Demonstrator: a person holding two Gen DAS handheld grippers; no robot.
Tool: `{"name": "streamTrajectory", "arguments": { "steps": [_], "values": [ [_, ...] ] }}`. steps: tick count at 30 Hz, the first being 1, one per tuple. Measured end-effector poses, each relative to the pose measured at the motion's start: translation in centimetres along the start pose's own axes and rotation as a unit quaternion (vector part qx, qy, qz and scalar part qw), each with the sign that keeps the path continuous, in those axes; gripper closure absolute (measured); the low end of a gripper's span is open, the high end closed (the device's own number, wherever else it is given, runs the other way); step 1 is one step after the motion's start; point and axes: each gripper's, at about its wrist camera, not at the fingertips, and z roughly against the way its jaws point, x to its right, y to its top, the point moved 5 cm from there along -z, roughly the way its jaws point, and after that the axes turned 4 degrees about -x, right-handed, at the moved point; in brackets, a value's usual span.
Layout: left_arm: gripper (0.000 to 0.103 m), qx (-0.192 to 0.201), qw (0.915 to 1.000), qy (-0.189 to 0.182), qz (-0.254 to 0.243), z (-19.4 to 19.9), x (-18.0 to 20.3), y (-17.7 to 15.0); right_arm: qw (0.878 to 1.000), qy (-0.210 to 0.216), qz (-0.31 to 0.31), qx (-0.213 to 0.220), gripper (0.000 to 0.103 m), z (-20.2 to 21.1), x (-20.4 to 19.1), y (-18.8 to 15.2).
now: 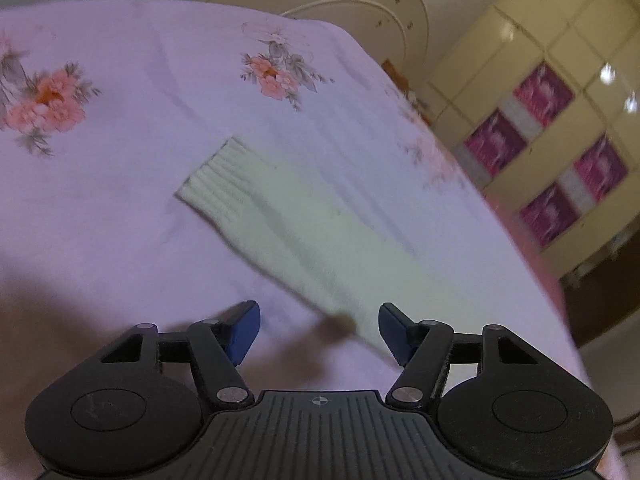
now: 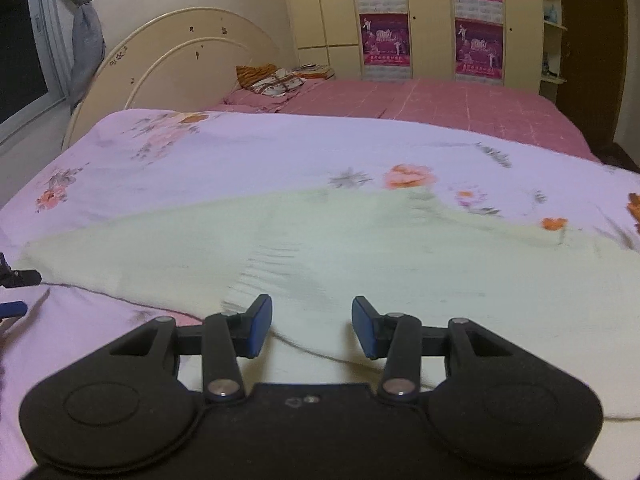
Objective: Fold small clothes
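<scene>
A pale cream knitted sweater lies flat on a lilac floral bedsheet [image 1: 120,208]. In the left wrist view its sleeve [image 1: 304,224] runs from a ribbed cuff [image 1: 218,182] toward my left gripper [image 1: 319,330], which is open and empty just above the sleeve's near part. In the right wrist view the sweater body [image 2: 360,248] spreads across the sheet [image 2: 240,152]. My right gripper [image 2: 312,326] is open and empty, hovering over the sweater's near edge. The left gripper's tip shows at the left edge of the right wrist view [image 2: 16,280].
A cream headboard [image 2: 176,56] stands at the back. A pink bedcover [image 2: 440,100] with folded fabrics [image 2: 280,78] lies beyond the sheet. A cream wardrobe with magenta posters [image 2: 476,48] fills the far wall. A window with a tied curtain [image 2: 86,36] is at left.
</scene>
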Motion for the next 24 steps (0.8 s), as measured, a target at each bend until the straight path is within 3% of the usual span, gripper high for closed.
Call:
{"name": "streamTrajectory", "arguments": {
  "steps": [5,7,8,9,11,15,16,18,21,24],
  "values": [
    [0.038,0.017,0.9985,-0.037,0.038,-2.4,0.1,1.8,1.000,-0.011,-0.007,0.000,0.060,-0.7,-0.6,0.2],
    [0.065,0.011,0.9975,-0.048,0.051,-3.6,0.1,2.4,1.000,-0.017,-0.010,-0.001,0.060,-1.1,-0.7,0.2],
    [0.089,-0.001,0.9968,-0.047,0.064,-4.3,-0.2,2.5,1.000,-0.021,-0.011,-0.002,0.060,-1.3,-0.7,0.3],
    [0.095,-0.001,0.9955,-0.045,0.083,-4.9,-0.7,2.6,1.000,-0.024,-0.012,-0.002,0.060,-1.5,-0.8,0.3],
    [0.095,0.000,0.9952,-0.048,0.086,-4.6,-0.7,2.5,0.999,-0.032,-0.011,0.000,0.060,-1.7,-0.9,0.5],
    [0.095,0.013,0.9978,-0.061,0.022,-4.3,1.7,3.2,0.999,-0.051,0.005,-0.005,0.060,-2.5,-1.5,0.2],
    [0.095,0.017,0.9976,-0.067,0.005,-4.1,2.6,3.3,0.998,-0.056,0.014,-0.022,0.059,-3.3,-1.7,-0.4],
    [0.095,0.023,0.9960,-0.082,-0.025,-3.5,4.7,3.5,0.995,-0.076,0.063,-0.008,0.059,-3.8,-2.6,-1.4],
    [0.095,0.030,0.9880,-0.121,-0.092,-2.0,9.5,2.9,0.995,-0.076,0.058,-0.006,0.059,-3.7,-2.5,-1.5],
    [0.095,0.016,0.9728,-0.170,-0.157,-0.4,15.4,0.6,0.999,-0.040,0.010,-0.010,0.061,-2.6,-1.3,-0.7]
  ]
}}
